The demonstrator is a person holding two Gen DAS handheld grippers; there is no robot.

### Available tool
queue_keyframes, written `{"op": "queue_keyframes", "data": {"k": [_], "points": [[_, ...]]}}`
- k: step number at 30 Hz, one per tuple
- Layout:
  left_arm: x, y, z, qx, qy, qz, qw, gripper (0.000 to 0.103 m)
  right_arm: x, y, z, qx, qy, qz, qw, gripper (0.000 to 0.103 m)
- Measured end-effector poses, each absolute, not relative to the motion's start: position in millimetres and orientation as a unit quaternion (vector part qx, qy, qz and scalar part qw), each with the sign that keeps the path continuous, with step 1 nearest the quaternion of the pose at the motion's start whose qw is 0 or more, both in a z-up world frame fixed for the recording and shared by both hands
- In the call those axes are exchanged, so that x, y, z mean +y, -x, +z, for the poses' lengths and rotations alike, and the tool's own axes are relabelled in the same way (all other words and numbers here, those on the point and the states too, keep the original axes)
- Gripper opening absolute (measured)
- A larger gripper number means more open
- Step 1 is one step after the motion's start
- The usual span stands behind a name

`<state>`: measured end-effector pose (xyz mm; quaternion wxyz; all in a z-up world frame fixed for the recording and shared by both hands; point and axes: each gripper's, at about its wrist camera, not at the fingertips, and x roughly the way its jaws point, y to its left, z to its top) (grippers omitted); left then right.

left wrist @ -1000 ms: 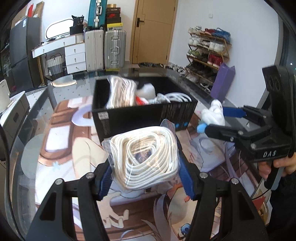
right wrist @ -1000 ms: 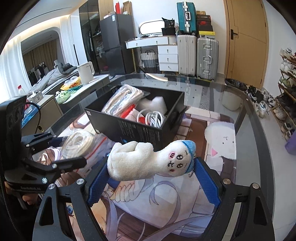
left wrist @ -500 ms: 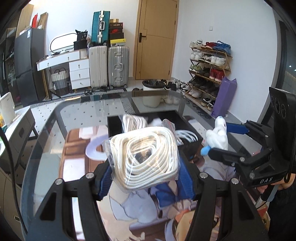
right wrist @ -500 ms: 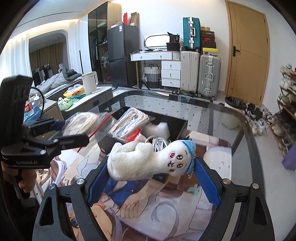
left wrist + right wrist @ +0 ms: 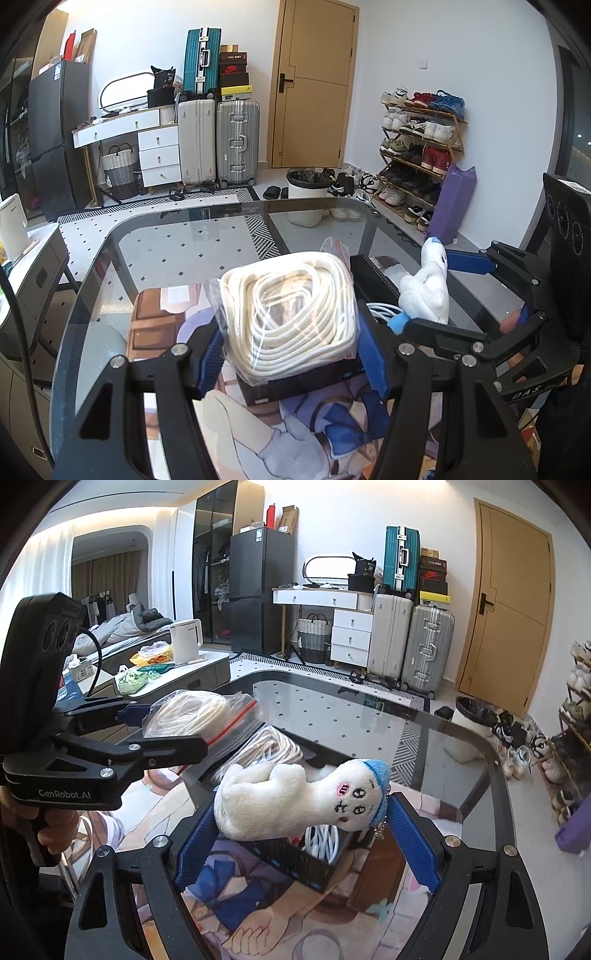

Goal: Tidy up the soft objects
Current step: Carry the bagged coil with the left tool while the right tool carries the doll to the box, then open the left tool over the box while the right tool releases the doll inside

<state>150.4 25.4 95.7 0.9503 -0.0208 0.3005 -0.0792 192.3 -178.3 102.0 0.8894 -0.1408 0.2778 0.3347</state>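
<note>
Both grippers have risen since the earlier frame, and the black box (image 5: 295,860) now lies lower, partly hidden behind them. One bagged rope coil (image 5: 291,314) is clamped in the left gripper (image 5: 288,354), above the box. One white plush toy (image 5: 295,801) lies across the wide right gripper (image 5: 303,834), held between its pads. Only the right view shows a second bagged coil (image 5: 273,746) and white cables (image 5: 325,843) inside the box.

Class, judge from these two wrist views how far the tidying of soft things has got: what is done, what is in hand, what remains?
Done: the black box already holds a bagged rope and white cables.
In hand: the left gripper holds a bagged rope coil; the right gripper holds a white plush toy, both above the box.
Left: putting both into the box.
</note>
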Motion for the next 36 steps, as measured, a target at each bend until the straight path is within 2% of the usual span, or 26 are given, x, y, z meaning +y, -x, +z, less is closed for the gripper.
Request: {"op": "queue_keyframes", "data": {"k": [36], "points": [[23, -213, 56, 0.346, 0.008, -0.089, 0.934, 0.062, -130, -267, 54, 0.321, 0.222, 0.340, 0.856, 0.089]]}}
